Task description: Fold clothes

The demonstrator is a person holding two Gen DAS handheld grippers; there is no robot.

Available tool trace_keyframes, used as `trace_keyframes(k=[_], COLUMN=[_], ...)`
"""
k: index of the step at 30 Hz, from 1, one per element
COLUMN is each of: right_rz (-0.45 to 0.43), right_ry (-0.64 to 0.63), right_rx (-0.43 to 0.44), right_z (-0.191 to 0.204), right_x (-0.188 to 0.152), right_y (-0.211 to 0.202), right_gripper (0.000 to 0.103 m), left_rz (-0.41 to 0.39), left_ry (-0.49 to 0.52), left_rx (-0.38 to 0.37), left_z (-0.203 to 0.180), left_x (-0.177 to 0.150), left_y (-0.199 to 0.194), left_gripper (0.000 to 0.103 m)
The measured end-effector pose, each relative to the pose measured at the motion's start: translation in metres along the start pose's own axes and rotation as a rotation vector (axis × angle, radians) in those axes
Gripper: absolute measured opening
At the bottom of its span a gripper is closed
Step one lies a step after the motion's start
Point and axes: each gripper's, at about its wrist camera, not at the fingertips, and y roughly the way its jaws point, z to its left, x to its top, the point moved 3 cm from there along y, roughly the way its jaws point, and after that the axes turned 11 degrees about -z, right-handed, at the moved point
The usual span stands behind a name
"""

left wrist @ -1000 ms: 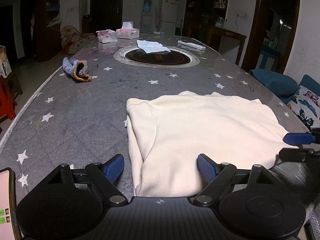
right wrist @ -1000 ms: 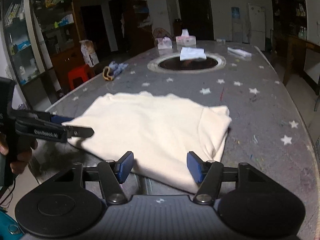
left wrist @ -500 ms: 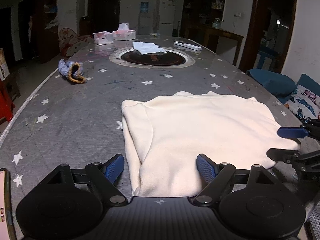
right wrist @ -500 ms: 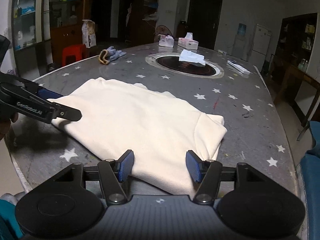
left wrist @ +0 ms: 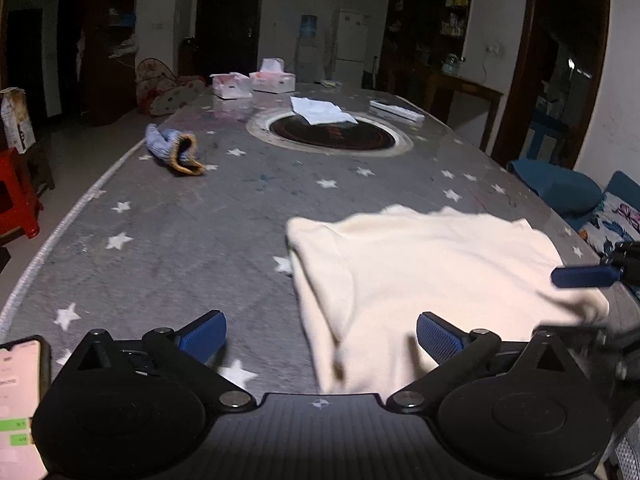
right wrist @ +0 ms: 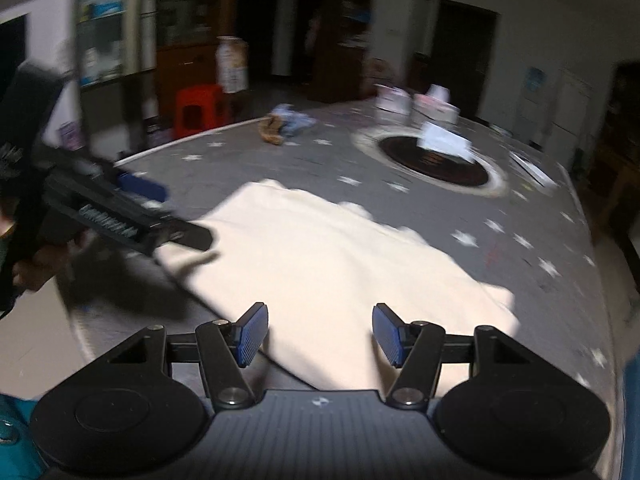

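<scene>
The left gripper (left wrist: 320, 338) has just been opening its jaws wide, with only the near left corner of the folded cream cloth garment (left wrist: 432, 276) lying between them, ungripped. The right gripper (right wrist: 318, 334) stands part open over the garment's near right edge, empty. The garment rests at the near edge of the grey star-patterned table (left wrist: 180, 248); both grippers look released, perhaps ready for another fold.

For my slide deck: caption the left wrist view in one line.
Left gripper, jaws just opened wide, poised at the near edge of a folded cream garment on a star-patterned table.
</scene>
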Motion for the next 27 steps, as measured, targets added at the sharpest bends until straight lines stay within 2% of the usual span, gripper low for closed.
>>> trace_keyframes(k=[4,8,10,12,15,19,22,27], right_rz=[-0.007,-0.008,-0.01,-0.011,0.006,0.015,-0.004,-0.031], right_ry=[-0.061,-0.139,-0.174,-0.206,-0.237,-0.23,-0.153,-0.032], right_rx=[0.088,0.181,0.212,0.238,0.243,0.234,0.23,0.241], right_z=[0.025,0.056,0.069,0.08,0.089,0.091,0.08,0.058], right_x=[0.009,0.014,0.016,0.017,0.014,0.011,0.015,0.025], right_y=[0.012,0.028,0.034,0.04,0.05,0.054,0.05,0.04], right_gripper=[0.058,0.057,0.049,0.049,0.032,0.01,0.005,0.004], left_rz=[-0.001,0.024,0.049,0.06,0.065,0.082,0.093,0.127], left_ry=[-0.032,-0.11,-0.153,-0.189,-0.234,-0.304,-0.354,-0.457], left_rx=[0.022,0.027,0.02,0.002,-0.009,-0.038,-0.05,-0.096], left_z=[0.01,0.02,0.024,0.027,0.029,0.03,0.03,0.026], left_x=[0.006,0.012,0.014,0.015,0.017,0.017,0.018,0.018], left_y=[-0.002,0.001,0.004,0.006,0.007,0.012,0.016,0.025], left_gripper=[0.103,0.103,0.103,0.103,0.103,0.103,0.103,0.103])
